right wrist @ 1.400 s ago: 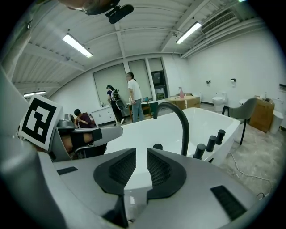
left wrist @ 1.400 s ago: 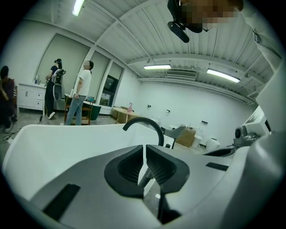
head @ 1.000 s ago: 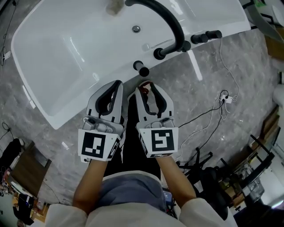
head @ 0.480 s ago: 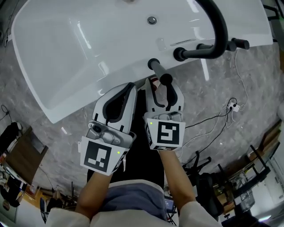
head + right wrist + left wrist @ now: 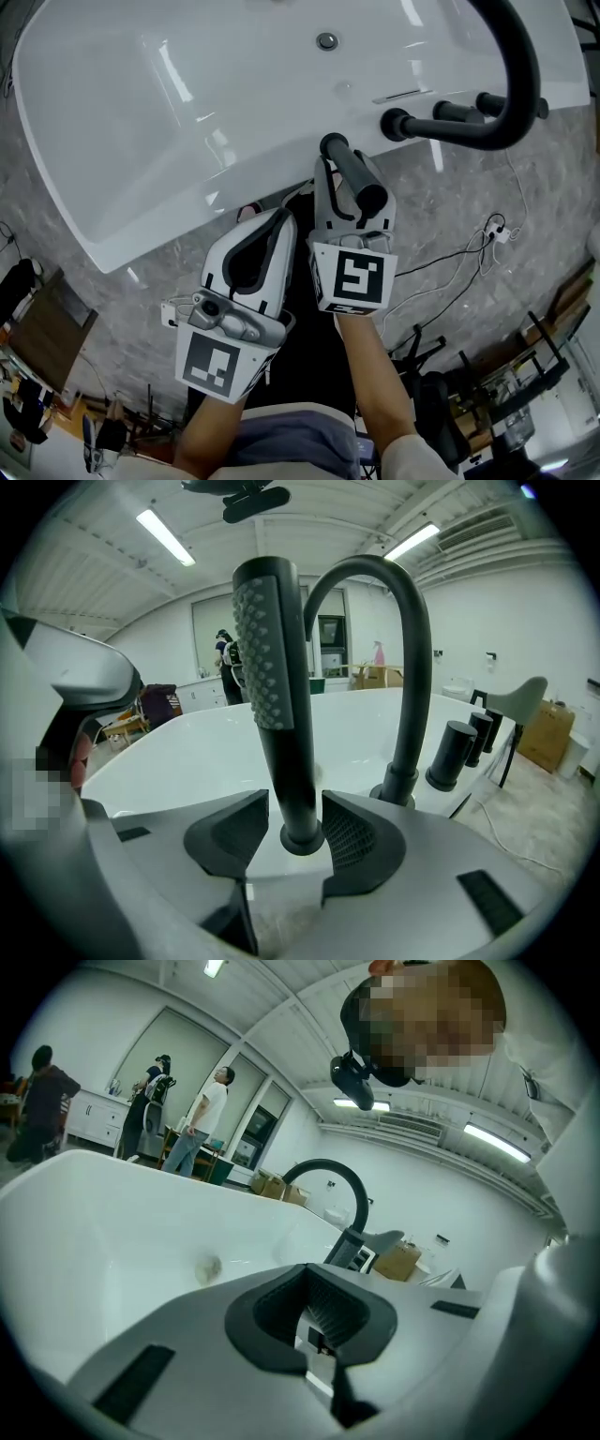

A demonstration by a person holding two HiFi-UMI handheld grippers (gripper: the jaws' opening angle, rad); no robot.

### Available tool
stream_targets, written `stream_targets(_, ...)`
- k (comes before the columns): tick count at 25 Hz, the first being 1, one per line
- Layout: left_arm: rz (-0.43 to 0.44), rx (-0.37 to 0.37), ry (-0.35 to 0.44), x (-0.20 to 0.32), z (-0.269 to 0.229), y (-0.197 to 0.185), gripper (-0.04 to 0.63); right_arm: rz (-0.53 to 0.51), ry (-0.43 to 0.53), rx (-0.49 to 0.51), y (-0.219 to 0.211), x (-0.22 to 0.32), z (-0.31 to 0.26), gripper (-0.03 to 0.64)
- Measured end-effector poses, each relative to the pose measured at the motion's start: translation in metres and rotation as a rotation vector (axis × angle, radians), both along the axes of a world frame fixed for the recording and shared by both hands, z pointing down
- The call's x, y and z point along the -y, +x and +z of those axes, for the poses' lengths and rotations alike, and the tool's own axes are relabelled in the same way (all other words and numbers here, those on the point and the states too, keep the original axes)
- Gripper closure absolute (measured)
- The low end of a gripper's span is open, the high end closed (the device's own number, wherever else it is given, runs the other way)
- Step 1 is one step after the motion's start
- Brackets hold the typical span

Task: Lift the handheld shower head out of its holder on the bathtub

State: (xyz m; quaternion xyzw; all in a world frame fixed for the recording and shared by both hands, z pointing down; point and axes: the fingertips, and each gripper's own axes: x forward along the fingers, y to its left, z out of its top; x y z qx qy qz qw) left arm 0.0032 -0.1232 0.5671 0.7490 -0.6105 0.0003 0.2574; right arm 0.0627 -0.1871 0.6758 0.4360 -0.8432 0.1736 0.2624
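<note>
Right hand-held gripper (image 5: 294,825) is at the bathtub (image 5: 169,122) rim, its jaws have just been opening and now stand wide on either side of the black shower head (image 5: 272,658), pads clear of it. The shower head stands upright in its holder (image 5: 302,840), near the curved black tap (image 5: 412,639). Left hand-held gripper (image 5: 317,1309) hangs alongside, jaws closed together on nothing

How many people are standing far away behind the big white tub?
3, all in the left gripper view past the tub: one in a dark top at far left, one in dark clothes beside them, one in a white shirt further right. More may be hidden.
</note>
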Motion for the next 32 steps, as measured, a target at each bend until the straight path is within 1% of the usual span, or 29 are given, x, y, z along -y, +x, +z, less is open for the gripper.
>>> stream_targets(4,-0.010,-0.035,-0.027,-0.005,0.008,-0.003,0.589,0.013,0.010,-0.011,0.000,0.006,0.010,0.431)
stream_targets(10,-0.003,-0.052,-0.036,-0.005,0.009,-0.003,0.589,0.001,0.011,-0.020,-0.007,0.009,0.019,0.434)
stream_targets(13,-0.002,-0.051,-0.037,-0.006,0.009,-0.006,0.589,0.017,0.016,-0.024,-0.006,0.012,0.022,0.460)
stream_targets(16,-0.001,-0.079,-0.057,-0.006,0.008,-0.005,0.589,0.016,0.016,-0.024,-0.005,0.012,0.023,0.468)
stream_targets(21,-0.009,-0.044,-0.015,-0.009,0.010,-0.012,0.589,0.005,0.018,-0.015,-0.005,0.013,0.023,0.469)
stream_targets(25,0.012,-0.087,-0.054,-0.011,0.008,-0.001,0.589,-0.009,0.017,-0.019,-0.005,0.012,0.021,0.471)
stream_targets(32,0.018,-0.091,-0.042,-0.012,0.003,0.001,0.589,-0.016,0.002,-0.026,-0.003,0.006,0.021,0.471)
